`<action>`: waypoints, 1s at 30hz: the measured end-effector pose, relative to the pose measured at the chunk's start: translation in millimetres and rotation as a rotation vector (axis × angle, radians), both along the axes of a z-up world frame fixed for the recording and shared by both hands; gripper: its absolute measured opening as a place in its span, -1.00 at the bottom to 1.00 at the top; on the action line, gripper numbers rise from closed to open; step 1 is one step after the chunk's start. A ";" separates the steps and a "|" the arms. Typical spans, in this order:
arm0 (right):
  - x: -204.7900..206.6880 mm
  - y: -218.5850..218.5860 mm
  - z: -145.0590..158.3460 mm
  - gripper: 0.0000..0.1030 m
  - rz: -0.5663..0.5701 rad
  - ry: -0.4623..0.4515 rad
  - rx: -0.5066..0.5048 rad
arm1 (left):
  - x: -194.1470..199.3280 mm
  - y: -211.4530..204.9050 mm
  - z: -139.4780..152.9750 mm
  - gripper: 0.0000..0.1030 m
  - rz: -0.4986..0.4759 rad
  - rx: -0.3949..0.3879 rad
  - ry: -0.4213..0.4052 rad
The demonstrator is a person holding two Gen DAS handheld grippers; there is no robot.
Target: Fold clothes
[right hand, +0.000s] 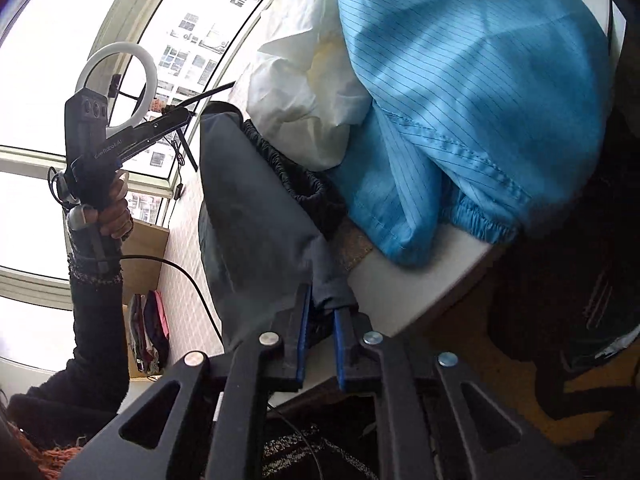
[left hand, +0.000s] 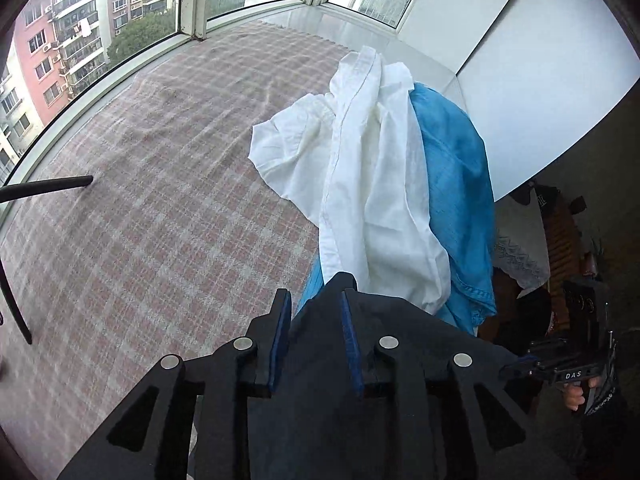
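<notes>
Two sets of fingers [left hand: 314, 304] [right hand: 320, 312], slightly spread, flank dark trousers [right hand: 256, 208] stretched lengthwise between them.

The left gripper [left hand: 316, 314] points steeply down, its fingers [left hand: 282, 332] parted, with the dark garment [left hand: 316, 364] lying loose between them. The right gripper [right hand: 322, 320] slants down at the same garment, its fingers apart around a bunched corner. The left hand [right hand: 114, 208], dark-sleeved, clasps its handle.
</notes>
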State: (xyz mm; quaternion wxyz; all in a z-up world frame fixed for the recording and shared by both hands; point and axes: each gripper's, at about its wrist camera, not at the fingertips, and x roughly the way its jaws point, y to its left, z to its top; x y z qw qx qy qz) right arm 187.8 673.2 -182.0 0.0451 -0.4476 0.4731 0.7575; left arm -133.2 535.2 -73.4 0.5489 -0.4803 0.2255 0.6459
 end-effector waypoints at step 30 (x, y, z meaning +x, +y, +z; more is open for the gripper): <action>-171.3 1.8 57.4 -0.18 0.347 0.150 0.376 | 100.9 -187.5 -92.4 -0.45 0.162 -0.021 -0.255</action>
